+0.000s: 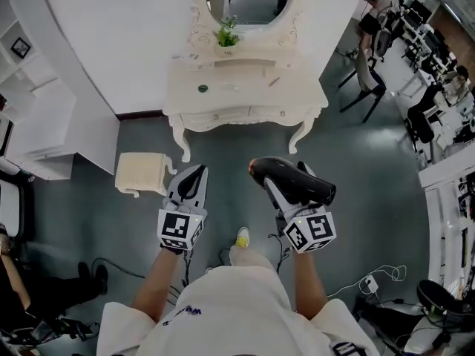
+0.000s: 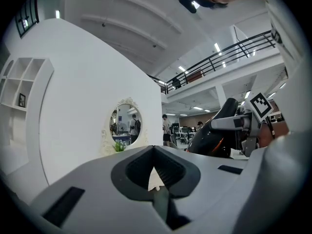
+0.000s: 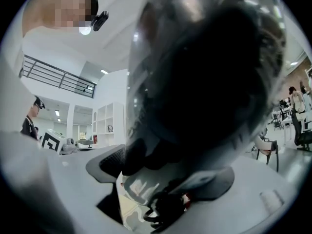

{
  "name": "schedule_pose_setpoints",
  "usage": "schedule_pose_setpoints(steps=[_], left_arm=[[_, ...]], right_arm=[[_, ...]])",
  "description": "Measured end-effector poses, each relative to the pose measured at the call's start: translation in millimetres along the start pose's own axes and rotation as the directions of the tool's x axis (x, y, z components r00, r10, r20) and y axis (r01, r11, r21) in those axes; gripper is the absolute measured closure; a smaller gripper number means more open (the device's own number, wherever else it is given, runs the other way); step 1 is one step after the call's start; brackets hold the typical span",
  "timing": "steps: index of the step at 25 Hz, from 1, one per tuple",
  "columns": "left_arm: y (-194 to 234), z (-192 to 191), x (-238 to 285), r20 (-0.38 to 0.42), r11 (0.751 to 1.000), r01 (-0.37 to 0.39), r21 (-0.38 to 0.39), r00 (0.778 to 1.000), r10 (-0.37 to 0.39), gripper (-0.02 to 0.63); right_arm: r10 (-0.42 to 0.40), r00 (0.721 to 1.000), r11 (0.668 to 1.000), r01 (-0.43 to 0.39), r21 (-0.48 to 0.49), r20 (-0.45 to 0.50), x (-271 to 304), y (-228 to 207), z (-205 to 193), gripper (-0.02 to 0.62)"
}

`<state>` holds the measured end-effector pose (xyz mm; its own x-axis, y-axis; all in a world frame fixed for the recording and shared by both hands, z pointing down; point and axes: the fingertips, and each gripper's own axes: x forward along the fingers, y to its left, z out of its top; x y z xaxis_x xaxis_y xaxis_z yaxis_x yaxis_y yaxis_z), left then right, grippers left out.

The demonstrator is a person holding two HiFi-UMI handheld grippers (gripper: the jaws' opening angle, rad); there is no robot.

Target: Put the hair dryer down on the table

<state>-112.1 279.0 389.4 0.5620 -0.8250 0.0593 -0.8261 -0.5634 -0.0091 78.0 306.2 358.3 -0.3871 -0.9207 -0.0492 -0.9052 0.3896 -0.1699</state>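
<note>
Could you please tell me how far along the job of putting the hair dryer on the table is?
Done: the right hand-held gripper is clamped on the black hair dryer. In hand: it is held over the floor, short of the white dressing table. Left: reach the table and set the hair dryer on its top. The left hand-held gripper is shut and empty.

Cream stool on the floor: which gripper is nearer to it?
Left. The left gripper sits just right of the cream stool in the head view; the right gripper, clamped on the hair dryer, is farther right, beyond the left one.
</note>
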Motion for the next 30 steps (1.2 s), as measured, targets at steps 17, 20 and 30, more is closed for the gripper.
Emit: schedule_pose_setpoints(steps=[17,20,30], left_arm=[[-9.7,2.3,149.6,-0.050,0.998,-0.042,0.042,0.998,0.044,0.598],[1.9,6.3,162.3,-0.046,0.998,-0.057,0.016,0.997,0.057,0.598],[40.7,-1.8,233.6,-0.011,0.998,-0.054,0.024,0.998,0.055,0.598]], right_arm=[[0.020,1.000,0.999,-0.019,0.032,-0.022,73.4,-150.2,2.7,0.173],[0.030,0.999,0.998,-0.028,0.055,-0.027,88.0,-151.4,-0.4,0.173],[0.050,0.998,0.998,-0.048,0.035,-0.048,151.7,-171.7,-14.5,0.173]])
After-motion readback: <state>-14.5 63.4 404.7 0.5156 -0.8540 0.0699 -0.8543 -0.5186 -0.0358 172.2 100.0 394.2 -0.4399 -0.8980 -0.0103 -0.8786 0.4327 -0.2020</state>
